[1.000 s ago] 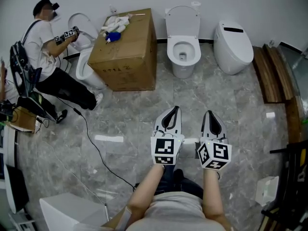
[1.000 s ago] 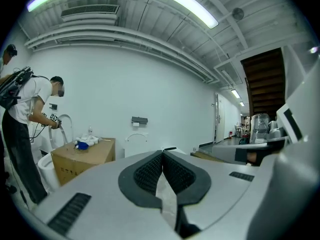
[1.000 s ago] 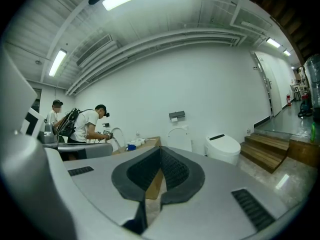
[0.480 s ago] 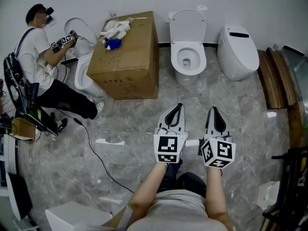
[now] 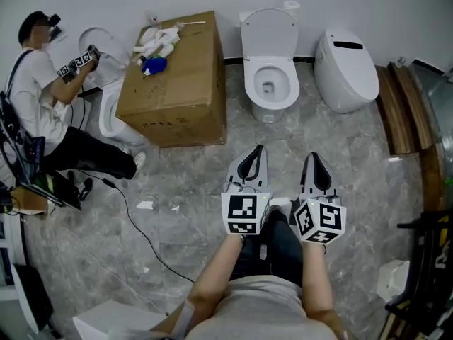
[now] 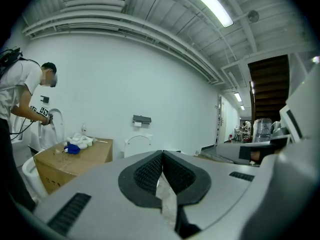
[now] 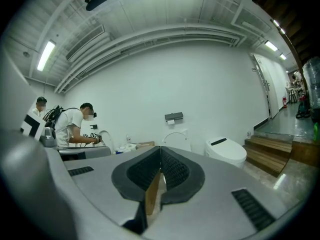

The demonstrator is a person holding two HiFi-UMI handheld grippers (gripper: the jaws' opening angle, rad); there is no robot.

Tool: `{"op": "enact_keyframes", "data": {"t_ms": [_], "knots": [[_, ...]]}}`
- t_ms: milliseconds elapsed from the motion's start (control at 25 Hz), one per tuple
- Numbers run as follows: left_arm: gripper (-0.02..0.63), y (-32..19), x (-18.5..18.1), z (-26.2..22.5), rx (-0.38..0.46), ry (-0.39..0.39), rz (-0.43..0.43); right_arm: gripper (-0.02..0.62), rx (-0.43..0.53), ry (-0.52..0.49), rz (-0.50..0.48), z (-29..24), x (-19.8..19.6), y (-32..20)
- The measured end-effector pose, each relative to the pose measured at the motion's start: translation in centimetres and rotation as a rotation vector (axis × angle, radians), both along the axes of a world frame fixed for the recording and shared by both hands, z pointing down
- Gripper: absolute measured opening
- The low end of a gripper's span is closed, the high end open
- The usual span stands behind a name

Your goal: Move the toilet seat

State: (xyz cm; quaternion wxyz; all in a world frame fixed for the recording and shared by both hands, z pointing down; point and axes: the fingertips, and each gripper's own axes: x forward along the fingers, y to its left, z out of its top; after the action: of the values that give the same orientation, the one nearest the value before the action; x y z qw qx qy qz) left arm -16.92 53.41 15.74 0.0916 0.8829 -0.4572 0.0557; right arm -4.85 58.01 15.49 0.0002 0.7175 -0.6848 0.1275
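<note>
cardboard box (image 5: 177, 98), perhaps rags (image 5: 157, 42) on top, toilet lid (image 5: 267, 30) raised

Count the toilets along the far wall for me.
3. The left toilet stands beside the cardboard box, where another person works; the middle toilet is open; the right toilet is closed. A cut-off white object at bottom left may be another.

White toilet (image 5: 270, 83) (brown cardboard box (image 5: 175, 83)), grey-marbled floor (image 5: 354, 161)
</note>
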Motion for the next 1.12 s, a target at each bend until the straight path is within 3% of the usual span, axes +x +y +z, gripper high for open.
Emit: {"op": "enact_keyframes", "data": {"t_ms": [360,920,1120], "knots": [[0.015,-6.0,1.4,1.9,-0.026,-0.017,-0.058,0.017,-0.020,-0.020,-0.032,1.7,2.7,-6.4],[0.015,-20.4,8.1,2.9,-0.051,-0.044,-0.126,0.015,-0.040,-0.037,-0.070,2.6,11.6,-21.4],[0.015,-23.3,9.5,3.5,-0.072,-0.044,-0.139,0.017,-0.057,-0.052,-0.069,3.6,13.3,-24.7]]}}
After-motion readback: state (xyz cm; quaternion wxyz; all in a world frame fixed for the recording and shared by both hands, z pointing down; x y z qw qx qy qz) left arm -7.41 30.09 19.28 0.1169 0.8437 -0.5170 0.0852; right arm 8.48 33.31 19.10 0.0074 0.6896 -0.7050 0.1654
